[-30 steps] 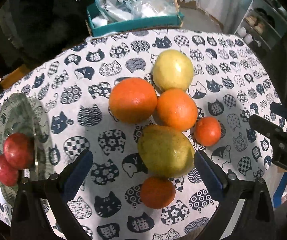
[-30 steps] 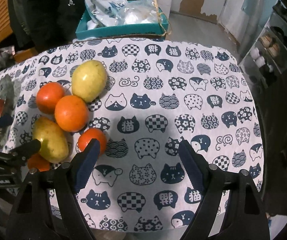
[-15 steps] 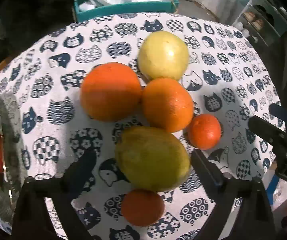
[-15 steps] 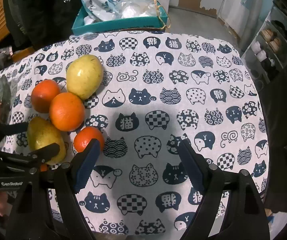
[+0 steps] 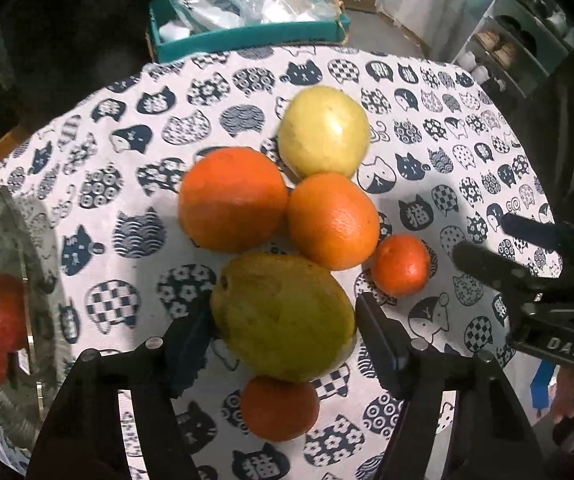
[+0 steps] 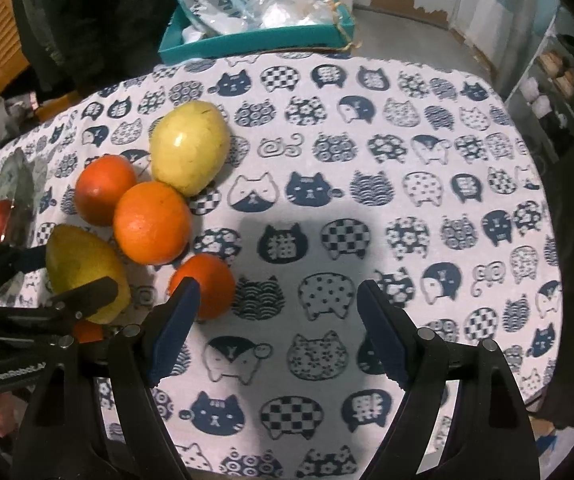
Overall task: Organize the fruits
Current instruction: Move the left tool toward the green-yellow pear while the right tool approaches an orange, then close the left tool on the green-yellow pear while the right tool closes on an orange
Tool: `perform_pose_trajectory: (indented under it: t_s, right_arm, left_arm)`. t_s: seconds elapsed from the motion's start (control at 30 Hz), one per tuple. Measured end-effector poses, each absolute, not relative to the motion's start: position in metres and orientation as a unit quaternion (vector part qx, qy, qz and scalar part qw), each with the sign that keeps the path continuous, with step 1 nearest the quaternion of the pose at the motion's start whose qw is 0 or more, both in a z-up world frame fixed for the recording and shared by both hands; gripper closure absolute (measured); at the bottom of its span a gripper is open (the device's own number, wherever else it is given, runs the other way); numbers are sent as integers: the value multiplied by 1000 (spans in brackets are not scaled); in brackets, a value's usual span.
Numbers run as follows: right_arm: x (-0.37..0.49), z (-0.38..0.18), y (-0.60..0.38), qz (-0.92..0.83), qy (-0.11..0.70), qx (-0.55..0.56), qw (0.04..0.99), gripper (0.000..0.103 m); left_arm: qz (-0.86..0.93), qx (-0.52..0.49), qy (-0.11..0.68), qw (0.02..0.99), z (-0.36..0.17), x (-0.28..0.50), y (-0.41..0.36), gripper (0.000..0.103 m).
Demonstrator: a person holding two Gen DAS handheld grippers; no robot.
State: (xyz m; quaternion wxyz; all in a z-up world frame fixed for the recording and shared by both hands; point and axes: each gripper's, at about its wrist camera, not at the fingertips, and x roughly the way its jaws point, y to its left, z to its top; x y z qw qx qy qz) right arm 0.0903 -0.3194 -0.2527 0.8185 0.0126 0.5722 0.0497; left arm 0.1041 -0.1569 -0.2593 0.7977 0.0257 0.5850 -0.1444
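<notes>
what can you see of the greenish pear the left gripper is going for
The greenish pear is a large yellow-green fruit with dull, slightly mottled skin and a small dark end spot facing left. It lies on its side on the cat-print tablecloth, between the left gripper fingers, which sit at or very near its flanks. It looks to touch the two oranges behind it; the small tangerine sits just in front.

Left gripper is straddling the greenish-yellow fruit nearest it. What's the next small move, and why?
Probably close the left gripper on the greenish-yellow fruit: its fingers already flank the fruit on both sides, though whether the pads touch it is unclear. Squeeze gently, because a small orange and a larger orange crowd it. The glass plate with red fruit looks like the destination.
</notes>
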Motion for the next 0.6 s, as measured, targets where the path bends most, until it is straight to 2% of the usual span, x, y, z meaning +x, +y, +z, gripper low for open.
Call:
perform_pose_trajectory:
  t_s: [0.27,0.53,0.6]
  right_arm:
    - [97,-269,-294,92,588,13,804,21]
    - [106,-296,-279,106,612,13,783,34]
    - [107,-301,-278,108,617,17,780,45]
  left_arm:
    - [-125,21,577,807,-253,103,-136,31]
    - [-119,18,576,809,-254,103,-127,31]
    - [-121,19,575,809,-254,103,-128,31]
